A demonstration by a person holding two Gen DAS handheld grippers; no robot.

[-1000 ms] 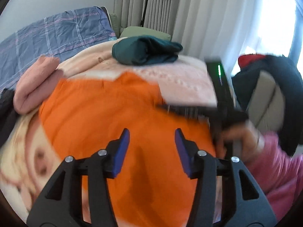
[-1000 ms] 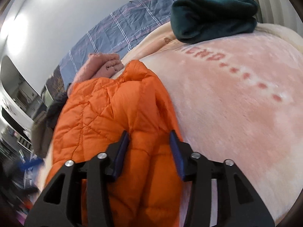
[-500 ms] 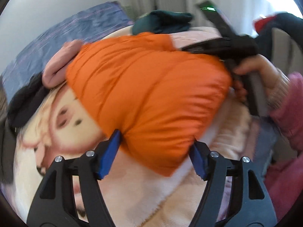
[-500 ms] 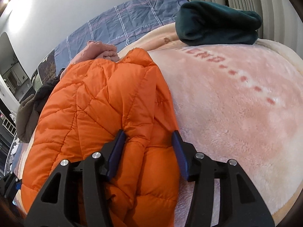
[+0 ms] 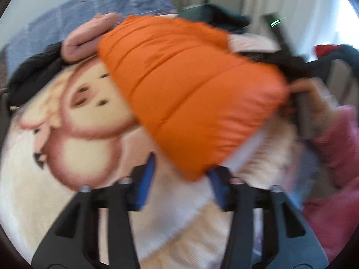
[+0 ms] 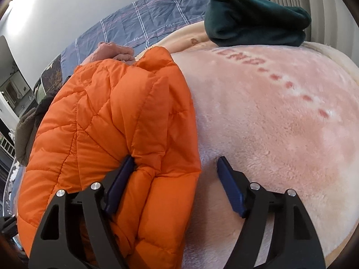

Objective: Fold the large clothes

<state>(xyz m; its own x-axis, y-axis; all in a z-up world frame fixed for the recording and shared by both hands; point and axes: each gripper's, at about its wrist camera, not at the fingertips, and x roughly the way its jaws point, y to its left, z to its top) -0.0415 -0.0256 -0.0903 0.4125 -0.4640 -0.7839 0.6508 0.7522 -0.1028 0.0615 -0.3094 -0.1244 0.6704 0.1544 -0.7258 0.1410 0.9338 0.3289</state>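
A folded orange puffer jacket (image 5: 190, 85) lies on a pink plush blanket (image 5: 74, 116) with a cartoon print. My left gripper (image 5: 181, 174) is open, its blue pads just short of the jacket's near corner, holding nothing. In the right wrist view the jacket (image 6: 107, 121) fills the left half. My right gripper (image 6: 175, 179) is open, with a fold of the jacket lying between its spread jaws; the right pad rests over bare blanket (image 6: 280, 134). The right gripper's body and the holding hand also show in the left wrist view (image 5: 298, 83) at the jacket's far right edge.
A folded dark green garment (image 6: 258, 22) lies at the blanket's far end by the curtains. A pink garment (image 5: 89, 35) and a dark one (image 5: 33, 71) lie at the jacket's far left. A blue plaid sheet (image 6: 143, 27) lies beyond.
My left gripper has pulled back off the jacket towards the near corner and opened wider. My right gripper's jaws have opened, letting go of the jacket fold.
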